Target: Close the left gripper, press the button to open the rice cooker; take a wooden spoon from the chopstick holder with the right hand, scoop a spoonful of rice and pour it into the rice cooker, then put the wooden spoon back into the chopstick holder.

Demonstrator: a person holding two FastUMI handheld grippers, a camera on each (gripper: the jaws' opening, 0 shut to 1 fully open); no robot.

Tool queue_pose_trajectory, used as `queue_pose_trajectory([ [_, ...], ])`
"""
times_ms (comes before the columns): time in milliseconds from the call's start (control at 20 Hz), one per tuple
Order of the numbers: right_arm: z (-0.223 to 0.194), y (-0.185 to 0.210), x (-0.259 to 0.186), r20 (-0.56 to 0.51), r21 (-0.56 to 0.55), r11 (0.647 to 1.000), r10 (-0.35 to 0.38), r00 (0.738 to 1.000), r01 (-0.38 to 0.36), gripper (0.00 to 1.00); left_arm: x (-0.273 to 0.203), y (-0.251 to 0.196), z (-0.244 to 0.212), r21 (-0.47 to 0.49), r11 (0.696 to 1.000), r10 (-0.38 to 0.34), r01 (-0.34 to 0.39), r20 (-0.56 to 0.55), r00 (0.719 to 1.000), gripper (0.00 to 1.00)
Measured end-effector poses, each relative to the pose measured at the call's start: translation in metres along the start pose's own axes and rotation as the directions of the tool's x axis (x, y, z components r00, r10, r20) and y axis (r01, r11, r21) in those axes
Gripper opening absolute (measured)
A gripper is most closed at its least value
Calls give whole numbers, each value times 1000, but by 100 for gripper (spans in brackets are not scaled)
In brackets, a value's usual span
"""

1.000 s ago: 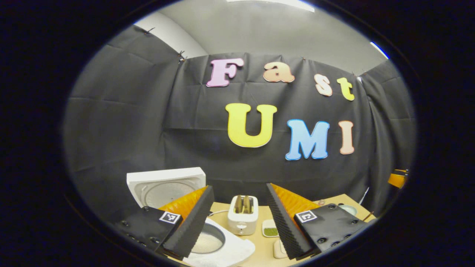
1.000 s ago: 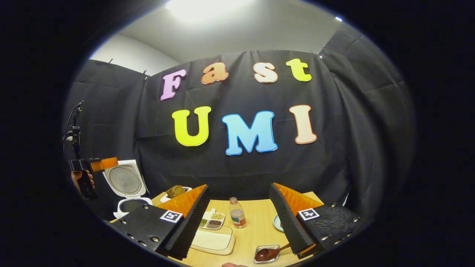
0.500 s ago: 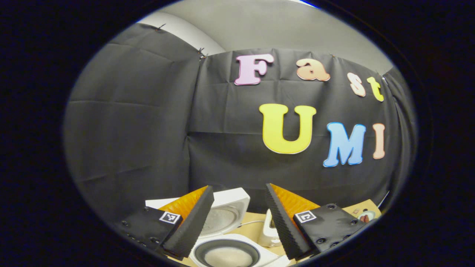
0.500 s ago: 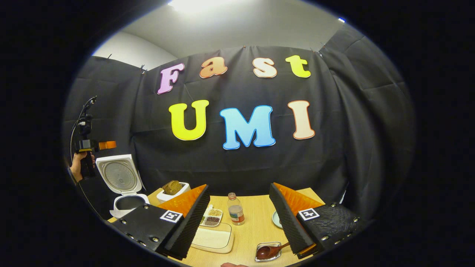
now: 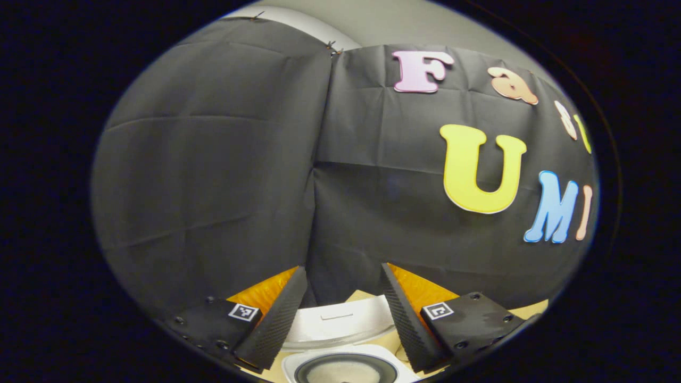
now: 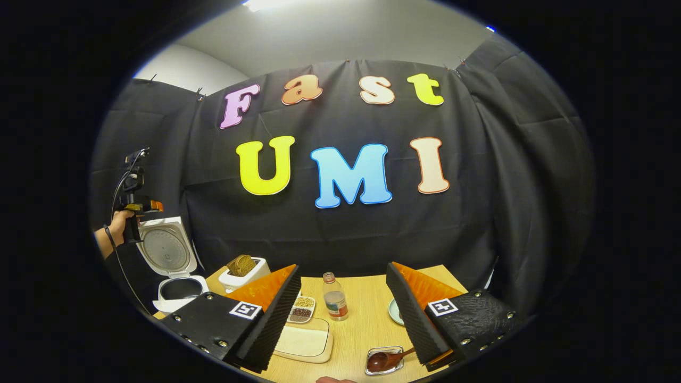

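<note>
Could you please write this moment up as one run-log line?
rice cooker: lid open | left gripper: open, above cooker | right gripper: open, holds nothing | wooden spoon: lying in small glass dish

On the table (image 6: 367, 319), the rice cooker (image 6: 175, 287) stands far left, lid up — the toaster (image 6: 242, 271) just right of it, a bottle (image 6: 334, 298) mid-table, the spoon (image 6: 385, 360) in a small dish (image 6: 372, 369) nearest.
</note>
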State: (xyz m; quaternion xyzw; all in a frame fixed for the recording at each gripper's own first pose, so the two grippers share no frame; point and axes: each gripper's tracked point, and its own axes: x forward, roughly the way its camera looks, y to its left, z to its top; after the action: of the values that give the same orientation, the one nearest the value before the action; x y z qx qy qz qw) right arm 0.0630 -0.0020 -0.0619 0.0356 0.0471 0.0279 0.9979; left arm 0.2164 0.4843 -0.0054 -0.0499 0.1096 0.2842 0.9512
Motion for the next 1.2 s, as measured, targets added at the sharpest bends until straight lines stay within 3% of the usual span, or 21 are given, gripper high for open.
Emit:
queue_pose_trajectory([
  [150,-1,-2,3,-5,9,1000,-2,1000,2,98,18,4,-24,-12,1000,13,-14,-103,995,96],
  [200,-1,-3,4,-5,12,1000,-3,1000,3,98,17,5,-22,32,999,27,-25,-73,997,95],
  [850,15,-6,-3,40,28,999,33,999,-34,98,-18,-15,-40,31,1000,1,2,-74,997,92],
  [1200,15,-19,-11,36,39,999,27,999,-29,98,-41,-24,-64,53,998,23,-19,-72,997,90],
])
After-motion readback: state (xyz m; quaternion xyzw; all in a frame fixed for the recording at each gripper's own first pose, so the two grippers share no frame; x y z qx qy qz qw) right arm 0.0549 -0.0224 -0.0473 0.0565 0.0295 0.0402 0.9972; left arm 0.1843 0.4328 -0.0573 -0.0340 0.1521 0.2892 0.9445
